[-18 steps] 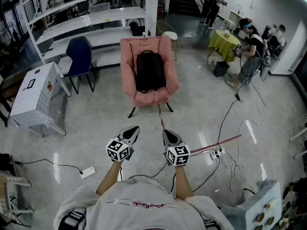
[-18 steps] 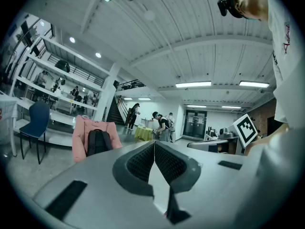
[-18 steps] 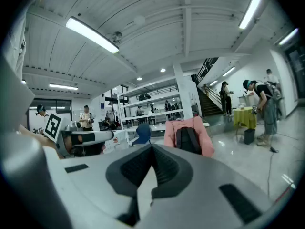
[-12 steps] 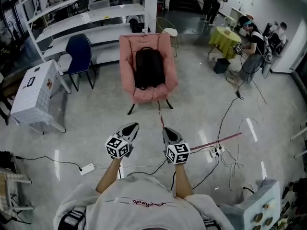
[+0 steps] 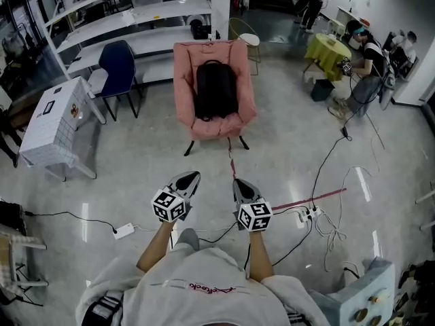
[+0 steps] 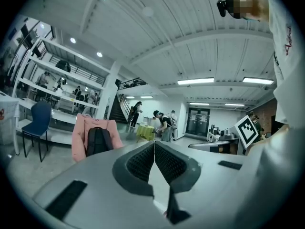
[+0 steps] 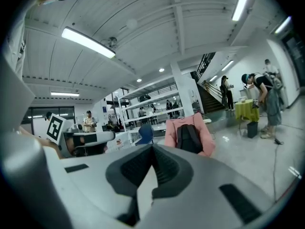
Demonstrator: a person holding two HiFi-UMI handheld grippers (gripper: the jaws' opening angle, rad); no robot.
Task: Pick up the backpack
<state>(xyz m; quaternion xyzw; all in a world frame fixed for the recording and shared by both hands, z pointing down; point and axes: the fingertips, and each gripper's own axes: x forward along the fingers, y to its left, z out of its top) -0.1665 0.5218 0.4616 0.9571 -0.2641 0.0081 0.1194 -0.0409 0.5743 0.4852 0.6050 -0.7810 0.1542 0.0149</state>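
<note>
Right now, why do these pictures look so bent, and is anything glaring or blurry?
Head view: the wide lens bows the shelves at the edges, and bright streaks glare on the glossy floor. Left gripper view: round fisheye picture with black corners; the backpack looks fairly sharp. Right gripper view: same fisheye bend; the ceiling light strip is blown out white.

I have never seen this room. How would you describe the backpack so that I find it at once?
Look in front of the long white shelves, where a pink armchair stands. The backpack sits upright on its seat, against the backrest. It is plain black; the neighbouring chair is blue and carries no bag.
</note>
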